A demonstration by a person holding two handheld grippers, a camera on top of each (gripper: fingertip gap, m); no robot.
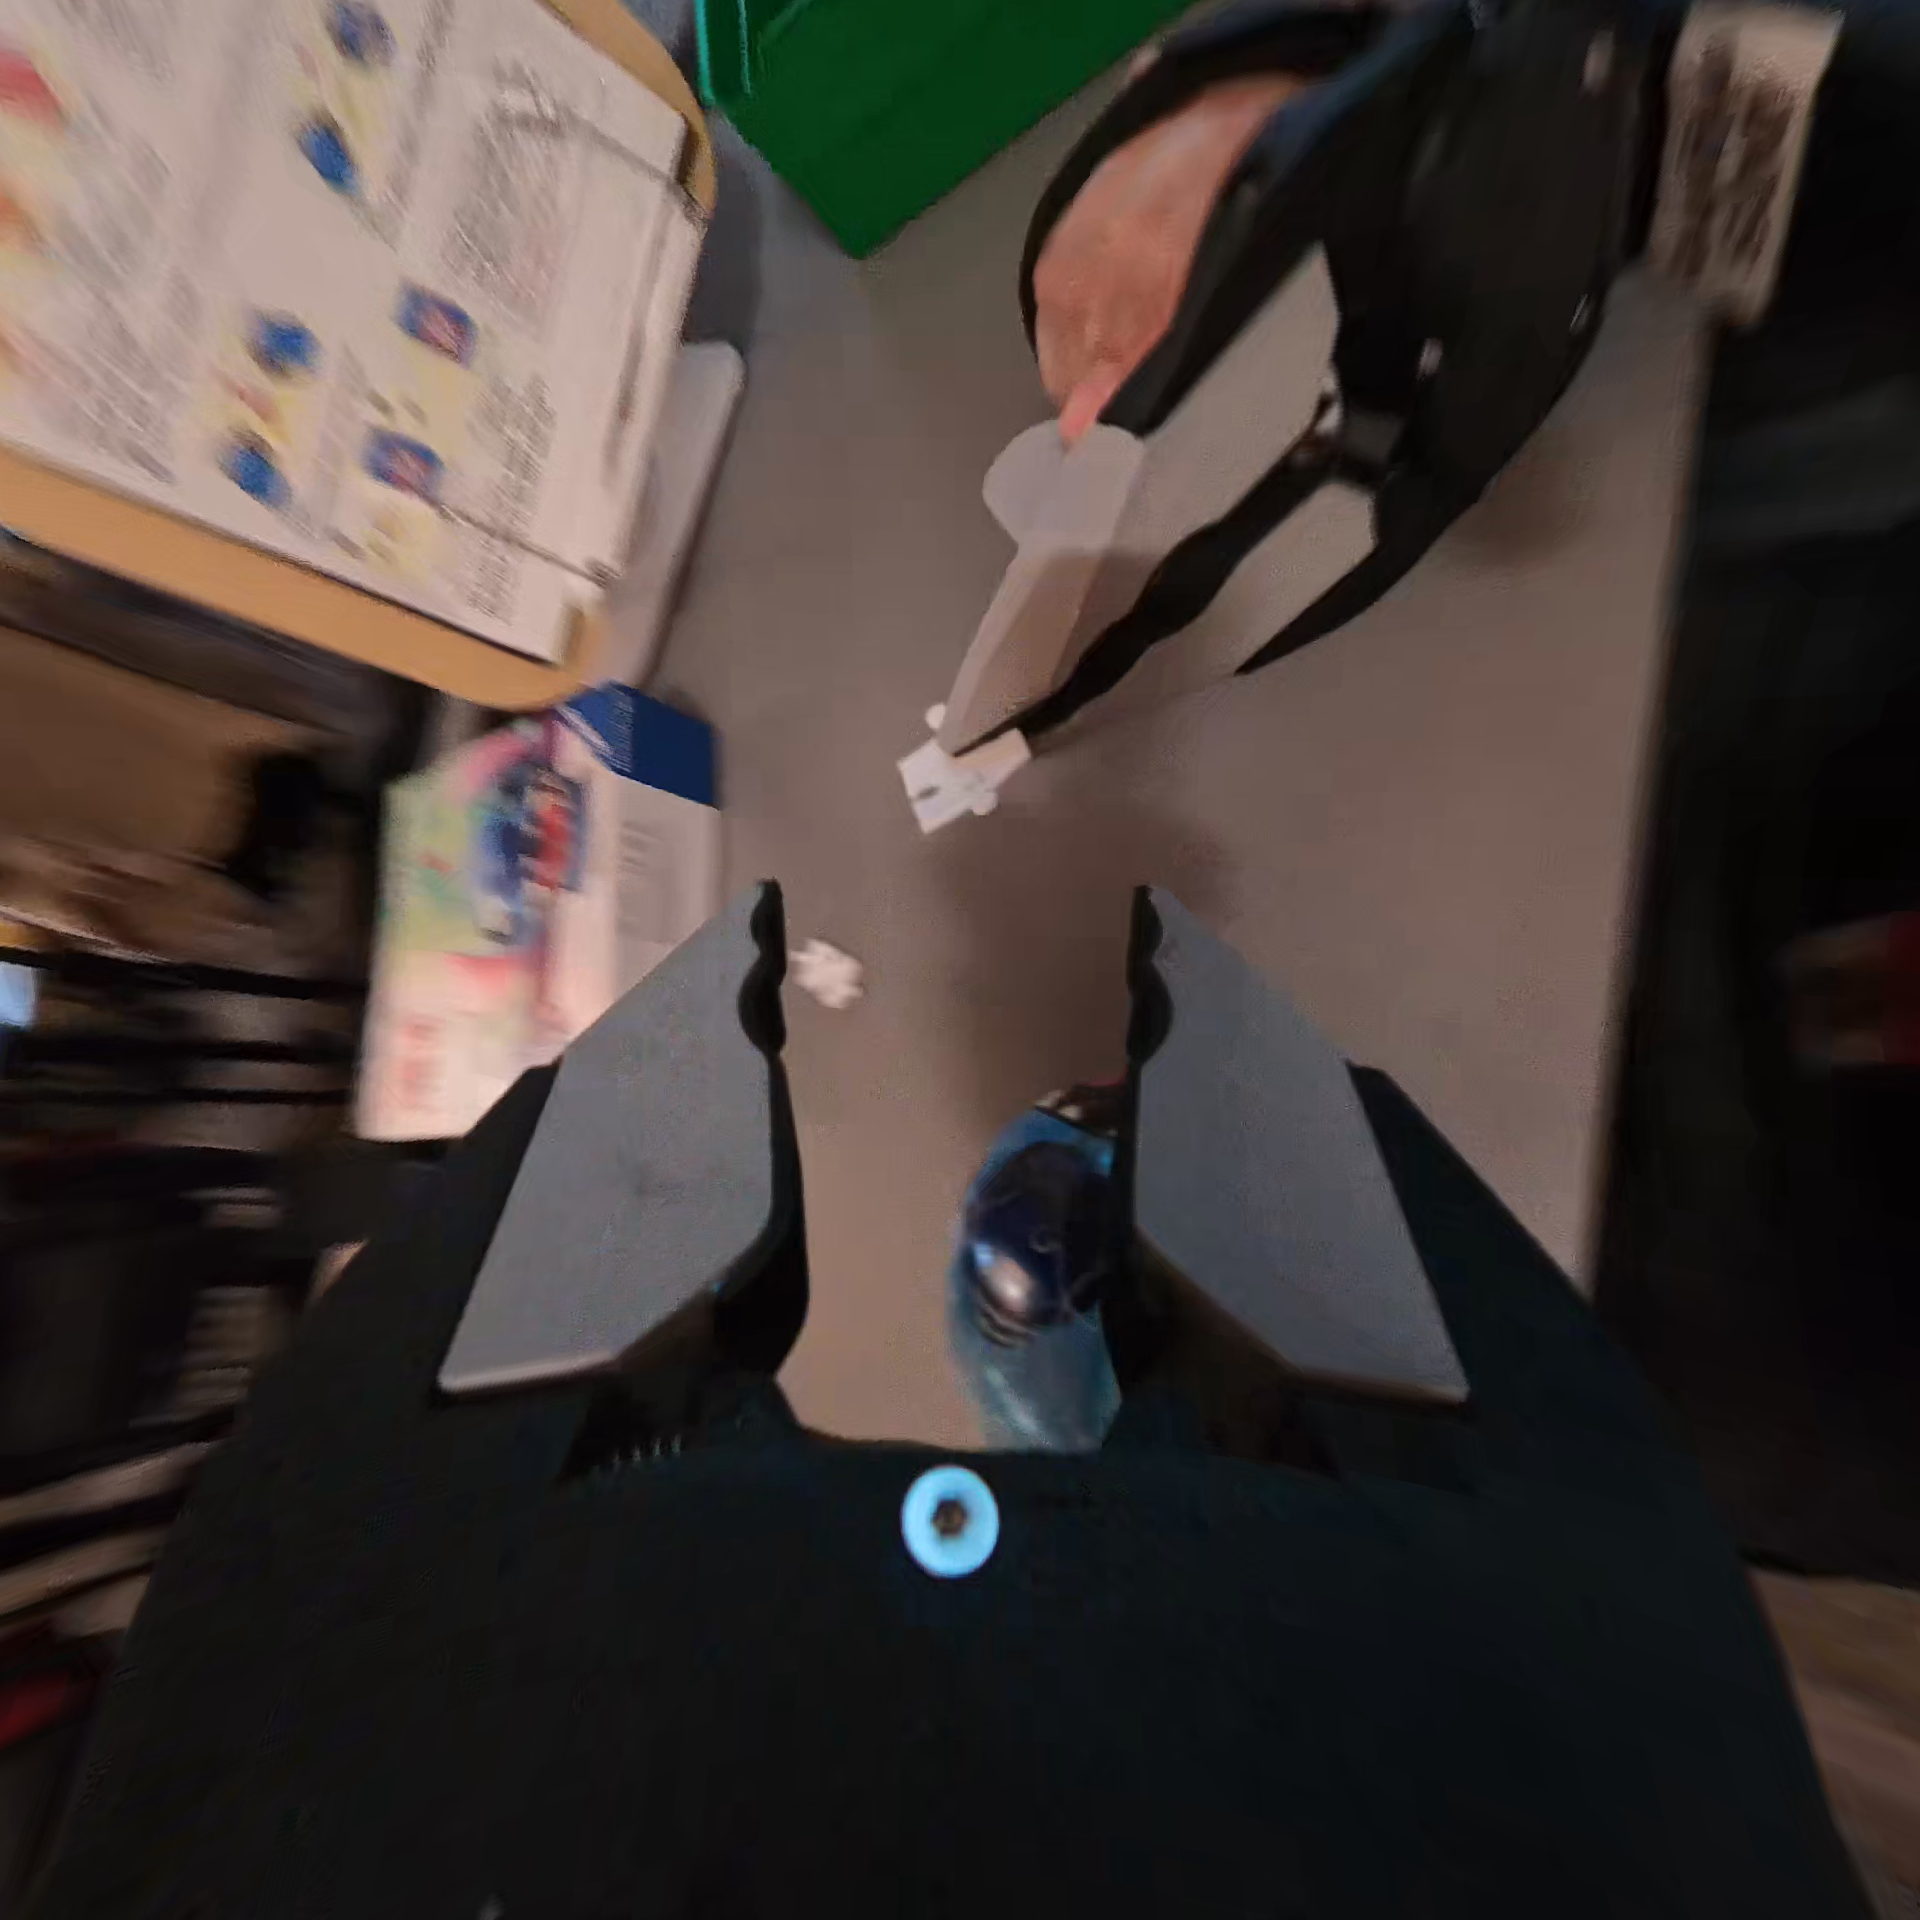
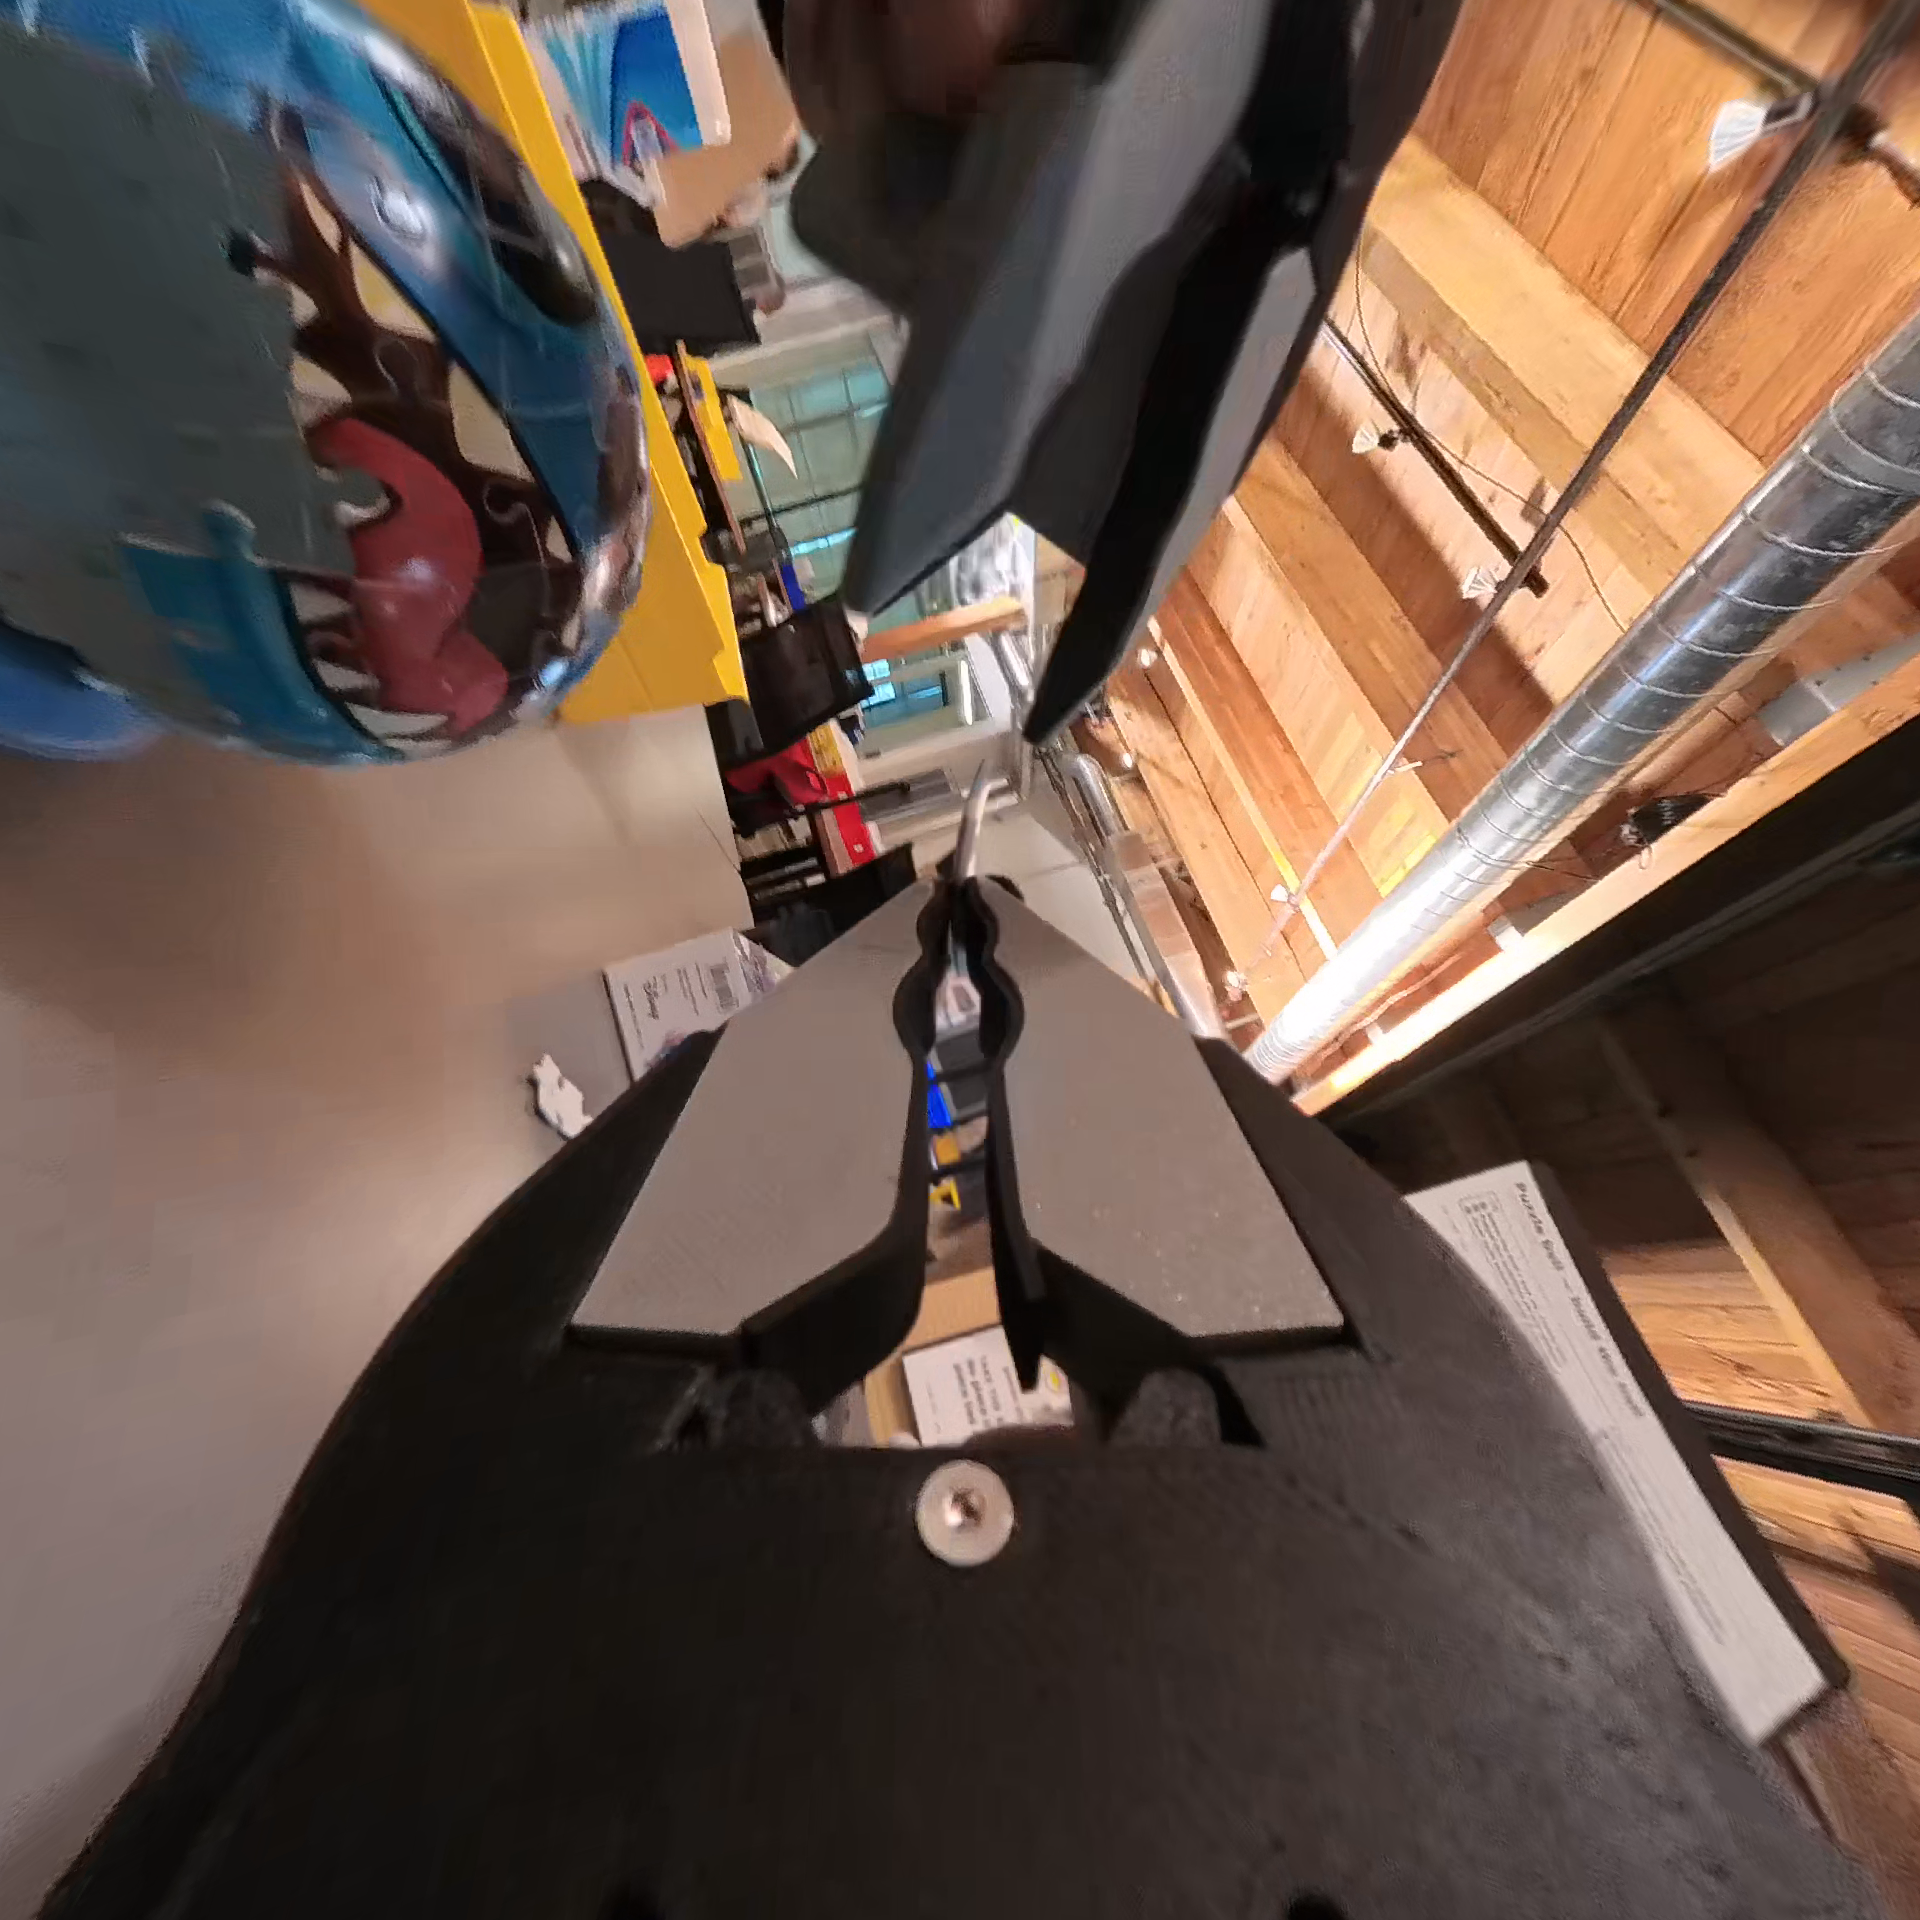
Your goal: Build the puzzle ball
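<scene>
My left gripper [image 1: 956,925] is open over the grey table [image 1: 1351,935]. The partly built puzzle ball [image 1: 1039,1247], blue and blurred, shows low between its fingers, close to the right finger; I cannot tell if it touches. My right gripper [image 1: 966,748], held by a hand, is shut on a white puzzle piece [image 1: 951,784]. In the right wrist view the right gripper [image 2: 961,894] pinches that piece [image 2: 971,821], seen edge-on. The ball [image 2: 312,416], blue with teeth and a red tongue, fills the upper left, with the left gripper [image 2: 945,665] beside it.
A loose white puzzle piece [image 1: 828,971] lies on the table just past my left finger, and shows in the right wrist view too [image 2: 561,1091]. A printed puzzle box [image 1: 488,883] and a cardboard box with sheets [image 1: 312,312] stand at the left. A green bin [image 1: 914,104] sits at the back.
</scene>
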